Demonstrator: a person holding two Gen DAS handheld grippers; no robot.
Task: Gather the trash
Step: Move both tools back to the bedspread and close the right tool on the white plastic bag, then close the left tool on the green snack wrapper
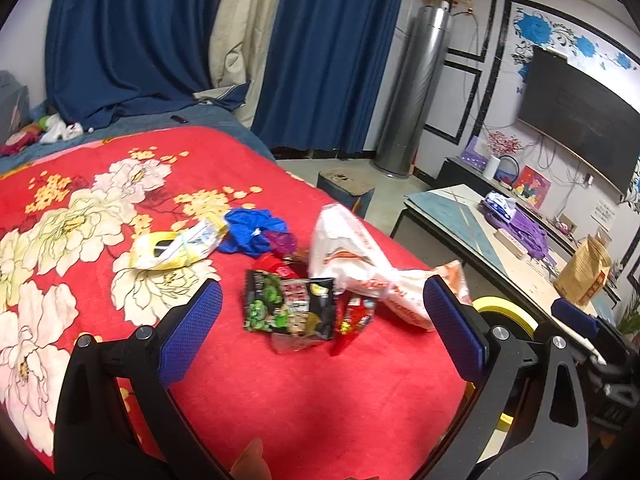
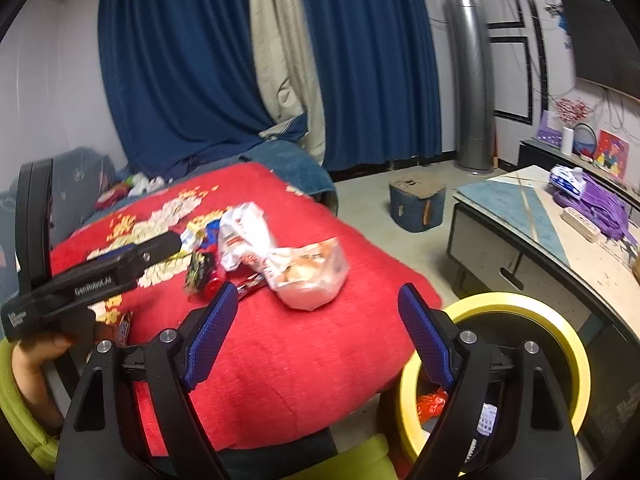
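Observation:
Trash lies on a bed with a red flowered blanket [image 1: 260, 380]: a black and green snack wrapper [image 1: 288, 306], a red wrapper [image 1: 354, 316], a white printed plastic bag [image 1: 360, 256], a crumpled blue bag [image 1: 256, 232] and a yellow and white packet [image 1: 176, 246]. My left gripper [image 1: 323, 292] hovers open just short of the black wrapper, with nothing between its pads. My right gripper [image 2: 317, 292] is open and empty over the blanket's near corner, short of the plastic bag [image 2: 308, 276]. A yellow-rimmed bin [image 2: 520, 308] beside the bed holds orange trash [image 2: 430, 402].
A low table [image 2: 516, 208] with a purple cloth [image 2: 600, 204] and a brown paper bag [image 1: 584, 276] stands right of the bed. A blue box [image 2: 416, 204] sits on the floor. Blue curtains [image 2: 180, 80] and a silver tower unit [image 2: 472, 80] stand behind.

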